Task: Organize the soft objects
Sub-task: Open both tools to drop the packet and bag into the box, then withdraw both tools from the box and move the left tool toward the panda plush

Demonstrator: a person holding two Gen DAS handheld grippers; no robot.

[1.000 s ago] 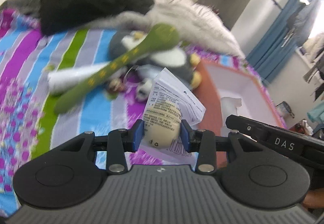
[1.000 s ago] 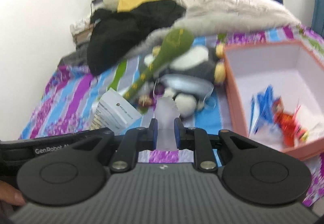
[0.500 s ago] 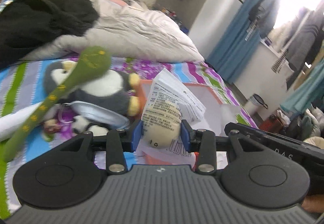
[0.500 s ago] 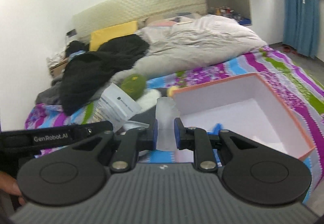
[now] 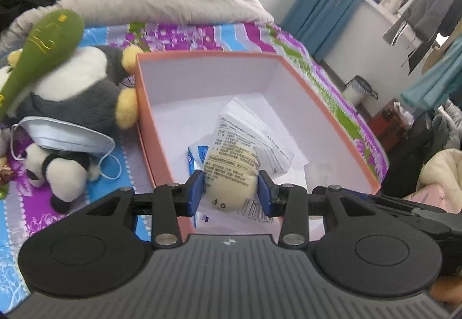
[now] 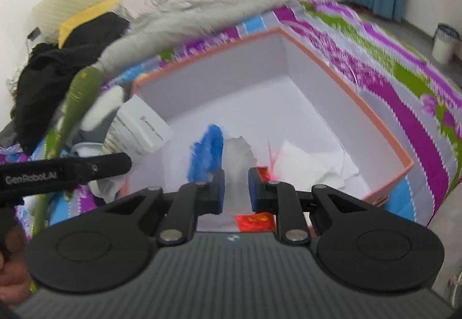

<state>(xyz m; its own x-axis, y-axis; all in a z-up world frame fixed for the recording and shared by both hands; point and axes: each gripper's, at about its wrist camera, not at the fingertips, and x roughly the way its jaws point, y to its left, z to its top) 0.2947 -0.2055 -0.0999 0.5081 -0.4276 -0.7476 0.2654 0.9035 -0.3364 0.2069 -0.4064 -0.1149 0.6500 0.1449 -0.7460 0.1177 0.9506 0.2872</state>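
The left gripper (image 5: pixel 230 189) is clamped on a cream packet (image 5: pixel 231 174) with printed wrapping, above the orange box (image 5: pixel 303 79). The right gripper (image 6: pixel 235 190) is clamped on a clear plastic piece (image 6: pixel 236 163) over the same box. Beyond its left wall lie a face mask (image 5: pixel 63 137), a penguin plush (image 5: pixel 78 93) and a green plush (image 5: pixel 43 47) on the striped bedsheet (image 5: pixel 202 33).

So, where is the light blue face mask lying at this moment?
In the left wrist view the face mask lies at the left on the bedspread, draped over the small panda plush, left of the orange box.
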